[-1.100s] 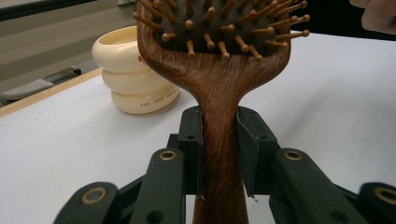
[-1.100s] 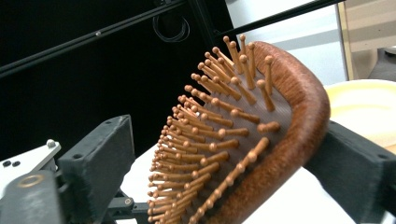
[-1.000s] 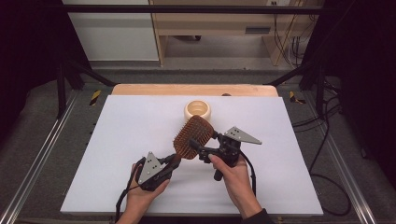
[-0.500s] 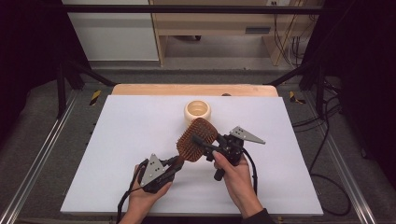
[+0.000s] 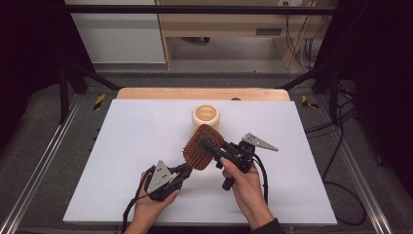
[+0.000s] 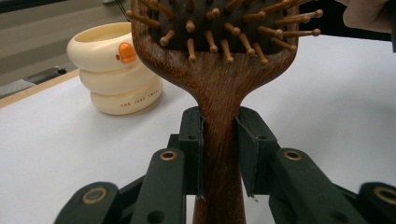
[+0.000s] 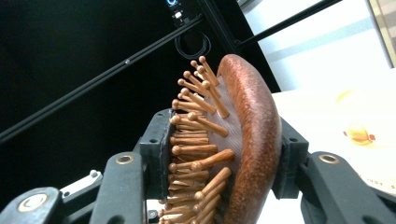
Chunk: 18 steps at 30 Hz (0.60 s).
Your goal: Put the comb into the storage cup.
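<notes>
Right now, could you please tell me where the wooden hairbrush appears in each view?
High view: hairbrush at centre, above the white table.
Left gripper view: top centre, handle running down.
Right gripper view: centre, seen edge-on.
Shared landmark: cream cup behind it.

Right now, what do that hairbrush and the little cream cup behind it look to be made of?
The hairbrush looks like dark, polished wood: grain streaks run down its handle, and its pins seem to be paler wood with rounded tips. The cup looks like matte cream plastic or perhaps glazed ceramic; its smooth, even ringed surface leaves that open.
</notes>
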Each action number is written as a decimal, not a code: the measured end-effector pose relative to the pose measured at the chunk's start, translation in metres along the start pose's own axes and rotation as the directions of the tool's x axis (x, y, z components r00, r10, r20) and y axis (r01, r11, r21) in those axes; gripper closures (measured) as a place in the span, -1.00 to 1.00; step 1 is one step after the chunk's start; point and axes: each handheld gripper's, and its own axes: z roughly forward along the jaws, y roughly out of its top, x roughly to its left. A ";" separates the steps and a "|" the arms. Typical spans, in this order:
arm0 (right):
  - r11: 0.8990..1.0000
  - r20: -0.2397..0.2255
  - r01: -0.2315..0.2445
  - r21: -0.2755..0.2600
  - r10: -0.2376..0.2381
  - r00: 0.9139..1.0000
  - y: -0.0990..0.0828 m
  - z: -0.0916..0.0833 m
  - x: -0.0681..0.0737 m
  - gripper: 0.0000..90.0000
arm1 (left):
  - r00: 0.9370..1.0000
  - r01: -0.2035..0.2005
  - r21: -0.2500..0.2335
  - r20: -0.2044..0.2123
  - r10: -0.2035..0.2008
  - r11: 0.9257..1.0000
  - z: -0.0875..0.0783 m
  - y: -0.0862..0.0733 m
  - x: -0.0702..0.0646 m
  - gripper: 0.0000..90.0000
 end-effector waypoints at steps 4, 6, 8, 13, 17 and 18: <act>1.000 0.009 0.003 0.003 -0.003 1.000 0.000 0.000 0.003 0.16 | 1.000 0.012 0.002 0.000 -0.012 1.000 0.001 0.000 0.000 0.61; 1.000 0.016 0.006 0.001 -0.006 1.000 0.000 0.000 0.004 0.17 | 1.000 0.020 -0.002 0.000 -0.020 1.000 0.002 0.000 -0.001 0.61; 1.000 0.020 0.004 0.000 -0.004 1.000 0.001 0.000 0.005 0.17 | 1.000 0.029 0.001 0.004 -0.029 1.000 0.003 0.000 -0.001 0.61; 1.000 0.033 0.012 0.007 -0.012 0.999 0.001 0.000 0.008 0.18 | 0.999 0.044 0.005 0.025 -0.044 0.999 0.004 0.000 0.001 0.59; 1.000 0.044 0.011 -0.018 -0.010 0.999 0.004 -0.002 0.008 0.18 | 0.998 0.056 -0.001 0.028 -0.056 0.998 0.004 0.000 0.003 0.39; 1.000 0.050 0.013 -0.029 -0.011 0.999 0.007 -0.004 0.007 0.18 | 0.998 0.060 -0.003 0.027 -0.060 0.998 0.004 0.001 0.003 0.31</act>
